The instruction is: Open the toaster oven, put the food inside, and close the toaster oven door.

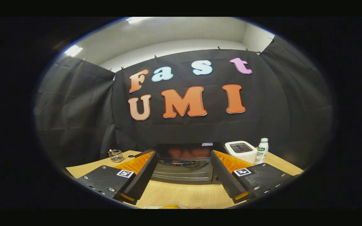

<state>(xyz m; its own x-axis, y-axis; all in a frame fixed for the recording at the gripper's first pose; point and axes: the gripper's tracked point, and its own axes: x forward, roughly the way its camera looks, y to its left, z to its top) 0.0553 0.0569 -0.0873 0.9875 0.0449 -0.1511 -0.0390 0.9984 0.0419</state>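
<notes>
A dark toaster oven (184,164) stands on the wooden table (181,194), straight ahead of my fingers and a little beyond them. Its glossy glass door looks closed, with a handle along its upper part. My gripper (182,163) is open, the two fingers wide apart with nothing between them, framing the oven from in front. Just below the fingers, at the near table edge, a sliver of yellow food (170,206) on a pale plate peeks in.
A small wire holder (116,155) sits on the table left of the oven. To the right stand a white boxy appliance (241,151) and a small bottle with a white cap (261,151). Black cloth walls close the booth behind.
</notes>
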